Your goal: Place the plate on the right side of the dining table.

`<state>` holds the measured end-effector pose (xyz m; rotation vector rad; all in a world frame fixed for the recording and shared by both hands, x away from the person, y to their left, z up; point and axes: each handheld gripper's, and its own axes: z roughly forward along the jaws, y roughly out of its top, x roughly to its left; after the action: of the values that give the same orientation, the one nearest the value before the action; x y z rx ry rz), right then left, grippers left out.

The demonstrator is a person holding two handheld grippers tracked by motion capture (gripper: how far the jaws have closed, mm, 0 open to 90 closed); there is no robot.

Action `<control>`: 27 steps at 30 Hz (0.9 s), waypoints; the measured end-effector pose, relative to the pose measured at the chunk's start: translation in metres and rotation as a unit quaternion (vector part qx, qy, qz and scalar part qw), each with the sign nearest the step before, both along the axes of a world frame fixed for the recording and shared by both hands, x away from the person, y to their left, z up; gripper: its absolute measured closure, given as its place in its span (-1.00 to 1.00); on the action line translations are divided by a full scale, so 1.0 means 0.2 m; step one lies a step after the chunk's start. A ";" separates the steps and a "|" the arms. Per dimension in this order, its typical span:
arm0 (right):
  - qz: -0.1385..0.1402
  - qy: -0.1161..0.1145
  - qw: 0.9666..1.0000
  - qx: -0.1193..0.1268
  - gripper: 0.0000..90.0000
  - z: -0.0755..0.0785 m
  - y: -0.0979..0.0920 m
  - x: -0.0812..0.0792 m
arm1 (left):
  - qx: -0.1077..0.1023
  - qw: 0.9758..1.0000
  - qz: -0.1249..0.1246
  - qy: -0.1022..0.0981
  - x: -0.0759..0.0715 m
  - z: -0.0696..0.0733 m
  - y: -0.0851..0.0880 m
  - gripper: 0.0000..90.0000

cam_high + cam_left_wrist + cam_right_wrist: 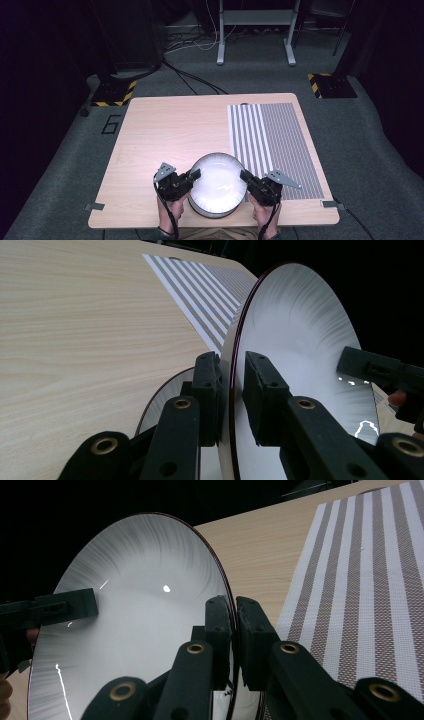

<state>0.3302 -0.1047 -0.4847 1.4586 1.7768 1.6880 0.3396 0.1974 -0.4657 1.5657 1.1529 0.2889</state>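
A white plate (218, 181) with a dark rim is held near the table's front edge, gripped on two opposite sides. My left gripper (196, 174) is shut on its left rim, and the left gripper view shows the jaws (231, 370) pinching the thin edge of the plate (300, 325). My right gripper (244, 175) is shut on the right rim, its pads (234, 615) clamped on the plate (145, 595). Just under it lies a second plate (167, 392), whose edge (215, 212) shows in the high view.
A grey-and-white striped placemat (280, 145) covers the right part of the light wooden table (165, 130). Bare wood stretches to the left and behind the plates. Beyond the table on the grey floor are cables, a metal frame (255, 30) and two stands with hazard tape.
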 end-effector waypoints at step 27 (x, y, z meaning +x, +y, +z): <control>-0.022 0.007 1.000 0.004 0.88 0.03 -0.12 0.03 | 0.006 1.000 -0.024 0.002 0.10 0.05 -0.13 0.69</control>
<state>0.3364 -0.1284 -0.4781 1.5057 1.7334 1.6684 0.3595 0.1713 -0.4560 1.6034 1.1170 0.2617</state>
